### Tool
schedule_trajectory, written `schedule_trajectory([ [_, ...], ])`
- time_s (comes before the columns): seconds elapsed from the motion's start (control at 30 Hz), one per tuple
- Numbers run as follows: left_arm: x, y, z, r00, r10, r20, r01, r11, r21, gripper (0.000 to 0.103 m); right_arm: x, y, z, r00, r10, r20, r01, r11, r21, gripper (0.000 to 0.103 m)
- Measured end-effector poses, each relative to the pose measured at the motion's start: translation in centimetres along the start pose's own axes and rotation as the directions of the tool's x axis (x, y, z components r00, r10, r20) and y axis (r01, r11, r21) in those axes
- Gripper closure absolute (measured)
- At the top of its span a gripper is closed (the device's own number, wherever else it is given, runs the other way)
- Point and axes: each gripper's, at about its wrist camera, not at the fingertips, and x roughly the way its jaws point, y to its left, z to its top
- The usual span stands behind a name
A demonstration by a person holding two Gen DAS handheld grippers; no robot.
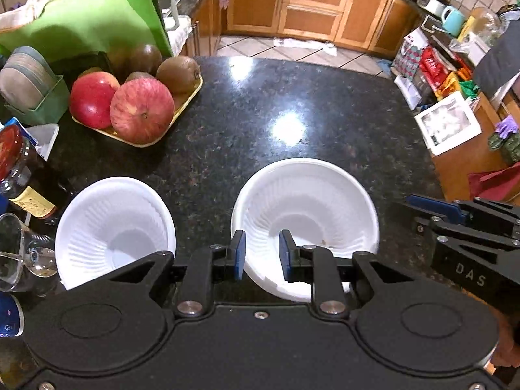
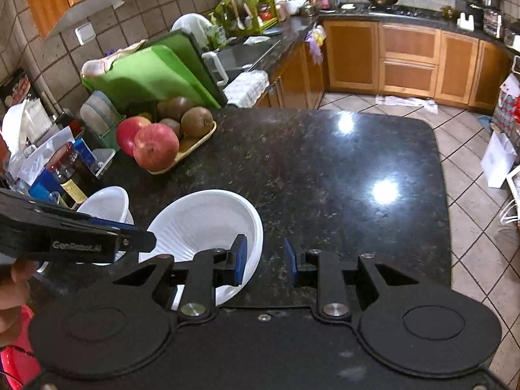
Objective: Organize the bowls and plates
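Jaws of both grippers stand apart, with nothing clamped. On the left gripper (image 1: 260, 255) the blue pads straddle the near-left rim of the large bowl (image 1: 305, 221): one pad lies outside the wall, the other over the inside, and a clear gap shows between pads and rim, so no grip is made. On the right gripper (image 2: 265, 261) one pad hangs over the right side of the same bowl (image 2: 208, 227) and the other over bare counter (image 2: 325, 178); the rim passes between them, again unpressed.

Both bowls sit upright on the counter, near its front edge. The small bowl (image 1: 113, 230) stands just left of the large bowl, apart from it, with dark stone showing between. Being round, neither bowl has a long axis; the rim is the only hold.

The move in hand appears to be a pinch on the large bowl's rim, presumably to nest one bowl in the other. The left gripper is the nearer to a finished grip, its jaws already astride the wall; it is also the only one near the small bowl. The right gripper approaches from the large bowl's far right.

Hidden or unclear: each gripper's body covers the large bowl's nearest rim, so contact beneath cannot be judged. In the right view the left gripper crosses the small bowl (image 2: 107, 204). Whether the pads touch the bowl's underside cannot be told. No plates can be made out on the counter beside the bowls.
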Motion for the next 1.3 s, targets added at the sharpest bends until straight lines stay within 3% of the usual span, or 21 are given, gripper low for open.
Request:
schedule_trajectory([
  [0.23, 0.5, 0.3, 0.0, 1.0, 0.014, 0.011, -0.014, 1.0, -0.02, 0.071, 2.0, -0.1, -0.1, 0.999, 0.036, -0.033, -0.036, 0.999, 0.004, 0.075],
  [0.63, 0.4, 1.0, 0.2, 1.0, -0.007, 0.027, 0.008, 1.0, -0.025, 0.071, 3.4, 1.2, -0.9, 0.998, 0.004, -0.057, -0.007, 0.998, -0.058, 0.077],
  [1.03, 2.5, -0.6, 0.1, 0.999, 0.05, -0.001, -0.05, 0.998, 0.036, 0.071, 3.8, 1.6, -1.2, 0.998, -0.019, -0.06, 0.015, 0.997, -0.07, 0.081],
  [1.17, 2.4, -0.7, -0.1, 0.999, 0.051, -0.005, -0.051, 0.998, 0.048, 0.078, 3.6, 1.7, -1.2, 0.998, -0.029, -0.052, 0.025, 0.998, -0.062, 0.083],
  [1.3, 1.9, -0.1, -0.4, 1.0, 0.018, -0.013, -0.017, 0.999, 0.032, 0.079, 3.2, 1.9, -1.4, 0.998, -0.04, -0.046, 0.037, 0.998, -0.059, 0.086],
])
